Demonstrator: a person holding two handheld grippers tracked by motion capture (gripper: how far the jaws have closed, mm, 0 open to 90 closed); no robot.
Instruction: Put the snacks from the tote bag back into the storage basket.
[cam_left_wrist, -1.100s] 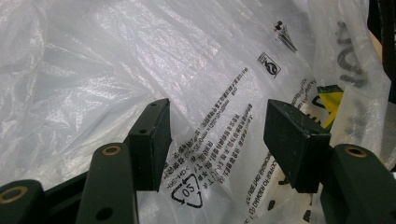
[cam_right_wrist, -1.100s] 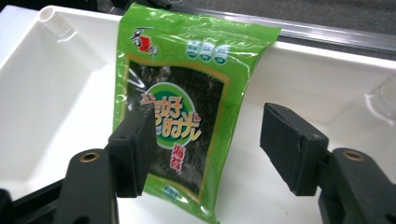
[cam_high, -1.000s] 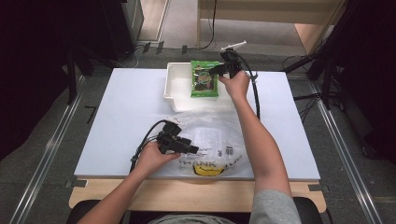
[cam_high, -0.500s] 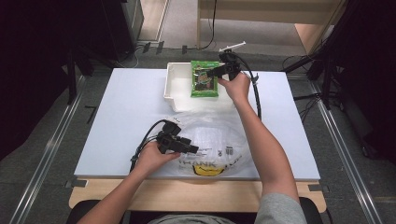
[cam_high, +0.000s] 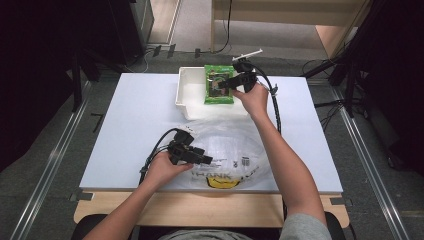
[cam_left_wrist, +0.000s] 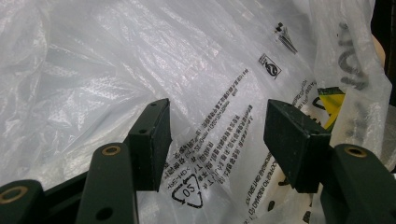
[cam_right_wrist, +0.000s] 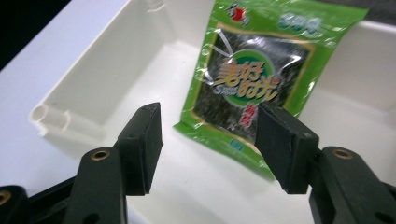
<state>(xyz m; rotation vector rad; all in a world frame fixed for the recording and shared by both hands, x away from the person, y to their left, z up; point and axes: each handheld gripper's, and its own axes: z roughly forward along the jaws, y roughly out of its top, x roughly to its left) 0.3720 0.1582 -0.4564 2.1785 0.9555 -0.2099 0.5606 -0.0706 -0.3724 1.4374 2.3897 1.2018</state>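
Green seaweed snack packet (cam_right_wrist: 250, 88) lying in a white plastic bin (cam_right_wrist: 116, 60), clear of the right gripper (cam_right_wrist: 208, 140).

Its glossy wrapper shows a dark window and orange Chinese lettering. The right gripper's jaws, just closing a little, stand apart with nothing pinched. The left gripper (cam_left_wrist: 217, 140), jaws released, hovers over a crinkly clear plastic bag (cam_left_wrist: 140, 60) printed with a "05" recycling triangle; on the table it reads "THANK".

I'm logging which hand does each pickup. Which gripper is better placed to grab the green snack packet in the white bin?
Right. The right gripper hovers over the white bin, jaws open on either side of the green snack packet. The left gripper sits near the table's front edge, open over the plastic bag.
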